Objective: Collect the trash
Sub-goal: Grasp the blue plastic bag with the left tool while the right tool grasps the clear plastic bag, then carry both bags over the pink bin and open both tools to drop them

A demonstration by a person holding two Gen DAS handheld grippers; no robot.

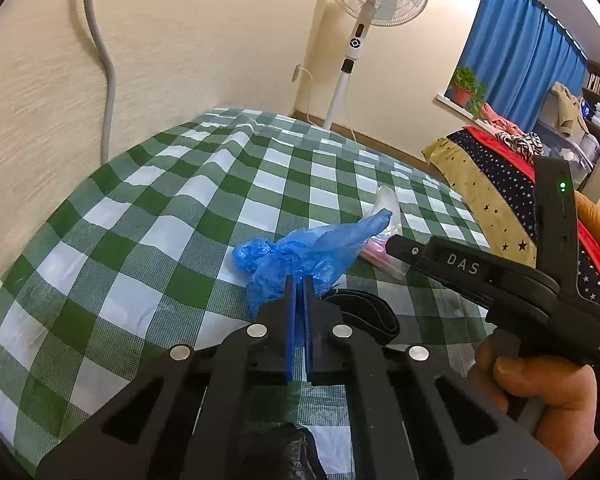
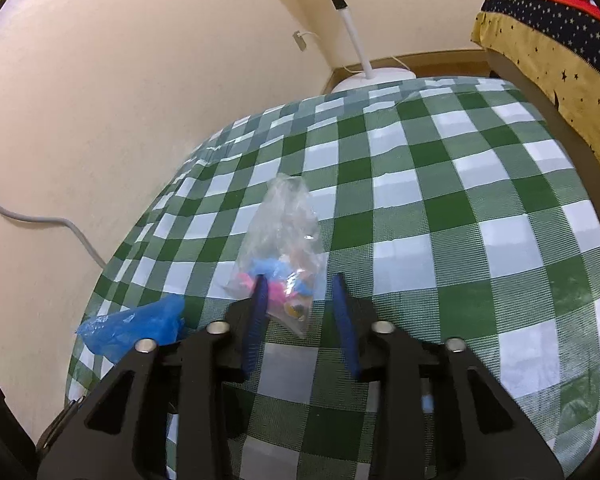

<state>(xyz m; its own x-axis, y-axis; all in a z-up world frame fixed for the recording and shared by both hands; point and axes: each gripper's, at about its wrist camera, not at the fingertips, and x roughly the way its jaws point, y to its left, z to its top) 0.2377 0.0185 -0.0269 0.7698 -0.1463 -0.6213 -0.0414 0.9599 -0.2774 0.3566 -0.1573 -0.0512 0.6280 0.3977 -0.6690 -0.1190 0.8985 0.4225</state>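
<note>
We see the right hand-held gripper (image 2: pixel 300 284) spread wide around the clear plastic bag (image 2: pixel 280 232), its length running straight ahead; the left hand-held gripper (image 1: pixel 299 280) pinches the blue plastic bag (image 1: pixel 300 250).

Green-and-white checked tablecloth (image 2: pixel 440 208): crumpled blue plastic bag (image 1: pixel 300 256), clear wrapper bag (image 2: pixel 284 240), possibly a black strap (image 1: pixel 364 312).

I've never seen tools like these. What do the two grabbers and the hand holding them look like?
Both are matte black plastic with silver round studs and ridged blue pads. The left gripper and right gripper match. The right one's side carries white letters "DAS" and a small green light. The right hand is bare; no sleeve or cables show.
</note>
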